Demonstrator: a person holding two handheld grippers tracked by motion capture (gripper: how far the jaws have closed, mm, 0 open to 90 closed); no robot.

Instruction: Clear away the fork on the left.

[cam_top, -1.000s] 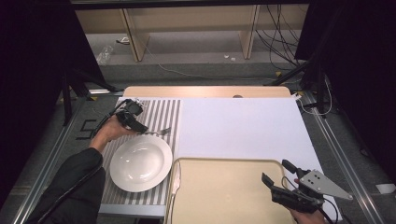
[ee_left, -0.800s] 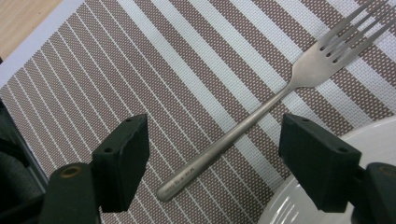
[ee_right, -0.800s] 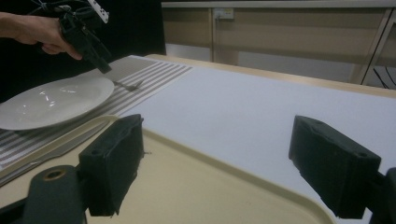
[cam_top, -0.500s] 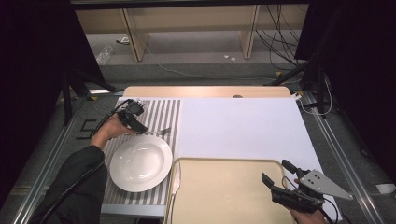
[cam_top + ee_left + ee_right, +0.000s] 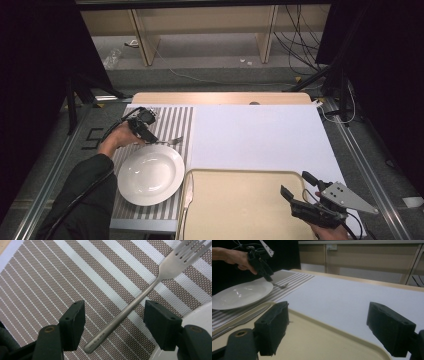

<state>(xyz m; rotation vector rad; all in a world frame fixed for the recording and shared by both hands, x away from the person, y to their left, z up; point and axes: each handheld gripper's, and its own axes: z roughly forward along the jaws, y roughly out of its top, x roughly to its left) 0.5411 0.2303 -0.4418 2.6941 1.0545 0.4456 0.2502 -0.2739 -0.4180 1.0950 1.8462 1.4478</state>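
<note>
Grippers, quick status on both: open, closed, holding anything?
Left gripper: open, jaws just been closing, straddling the fork handle, pads not on it yet.
Right gripper: open, empty, over the tray.

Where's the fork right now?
In the high view the fork lies on the striped placemat at the table's left, just beyond the white plate. Its handle sits between the open jaws of the left hand-held gripper, untouched.

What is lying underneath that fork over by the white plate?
The fork lies on a brown-and-white striped placemat, handle between the open left tongs, whose jaws have just been closing. The white plate sits on the same mat. What is beneath the mat stays covered.
</note>
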